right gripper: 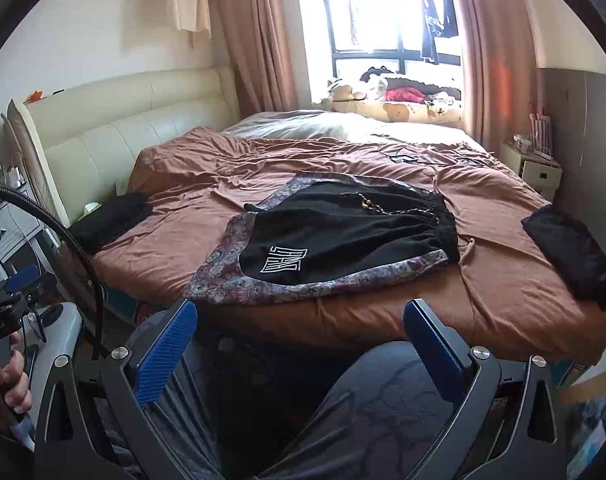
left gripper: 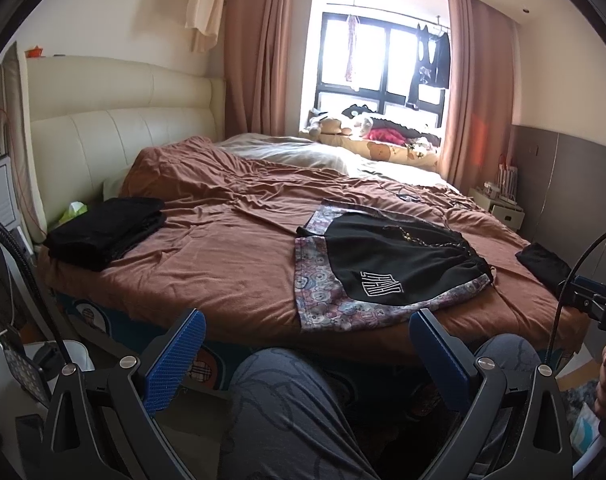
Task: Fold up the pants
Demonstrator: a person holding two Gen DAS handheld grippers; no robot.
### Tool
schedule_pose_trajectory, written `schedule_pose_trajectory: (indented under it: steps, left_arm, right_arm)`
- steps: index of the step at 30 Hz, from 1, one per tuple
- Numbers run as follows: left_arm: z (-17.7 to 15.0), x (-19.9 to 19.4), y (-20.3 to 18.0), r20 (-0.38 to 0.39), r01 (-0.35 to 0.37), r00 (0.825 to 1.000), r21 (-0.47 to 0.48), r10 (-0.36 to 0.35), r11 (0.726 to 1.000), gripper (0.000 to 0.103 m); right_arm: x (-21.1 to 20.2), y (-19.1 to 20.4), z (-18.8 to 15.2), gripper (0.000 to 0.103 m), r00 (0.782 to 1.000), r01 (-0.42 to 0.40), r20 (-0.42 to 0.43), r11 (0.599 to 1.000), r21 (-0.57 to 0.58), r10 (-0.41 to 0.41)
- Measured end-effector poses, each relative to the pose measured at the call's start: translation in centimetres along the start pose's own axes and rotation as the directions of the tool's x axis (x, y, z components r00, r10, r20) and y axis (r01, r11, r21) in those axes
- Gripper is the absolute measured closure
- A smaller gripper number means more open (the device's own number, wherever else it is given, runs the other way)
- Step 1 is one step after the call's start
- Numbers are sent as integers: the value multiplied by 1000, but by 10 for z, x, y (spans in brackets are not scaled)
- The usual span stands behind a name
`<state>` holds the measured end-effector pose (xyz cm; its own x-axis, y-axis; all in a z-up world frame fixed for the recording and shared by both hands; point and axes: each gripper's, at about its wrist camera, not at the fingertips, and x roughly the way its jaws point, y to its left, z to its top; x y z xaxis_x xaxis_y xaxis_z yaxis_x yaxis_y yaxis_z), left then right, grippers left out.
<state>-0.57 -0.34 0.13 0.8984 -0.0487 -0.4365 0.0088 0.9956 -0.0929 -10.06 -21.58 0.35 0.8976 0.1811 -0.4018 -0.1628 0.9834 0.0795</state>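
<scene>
Both your grippers, left gripper (left gripper: 307,344) and right gripper (right gripper: 301,336), hang spread wide and empty over your knees, short of the bed (left gripper: 231,280). The pants (right gripper: 343,232) lie flat near its front edge, within easy reach for a first pinch.

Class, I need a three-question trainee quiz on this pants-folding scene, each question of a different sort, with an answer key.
1. True or false: the left gripper is open.
2. The black shorts lie on: A) patterned cloth B) the headboard C) the windowsill.
3. Fill in: the folded black pile sits near the cream ____.

Key: 1 true. 2 A: the patterned cloth is under them. 3 headboard.
</scene>
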Motion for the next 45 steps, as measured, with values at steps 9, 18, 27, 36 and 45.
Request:
schedule_pose_trajectory:
  steps: [9, 18, 27, 36, 45]
  left_arm:
    - [-3, 0, 6, 3, 4, 1000, -25, -3, 1000, 0]
    - [-1, 3, 7, 0, 17, 1000, -28, -17, 999, 0]
    - [-2, 5, 7, -7, 20, 1000, -27, -20, 999, 0]
    - [-1, 8, 6, 0, 27, 1000, -39, -27, 999, 0]
    - [0, 19, 6, -21, 25, 999, -25, -25, 999, 0]
  right_arm:
    - [-2, 1, 0, 0, 1000, 0, 3, 1000, -26, 0]
    - [-3, -5, 2, 0, 1000, 6, 13, 1000, -16, -5]
    - [0, -5, 1, 0, 1000, 3, 18, 1000, -4, -3]
    - [1, -5, 4, 0, 1000, 3, 11, 1000, -3, -3]
    - [11, -15, 2, 0, 1000, -9, 13, 1000, 26, 8]
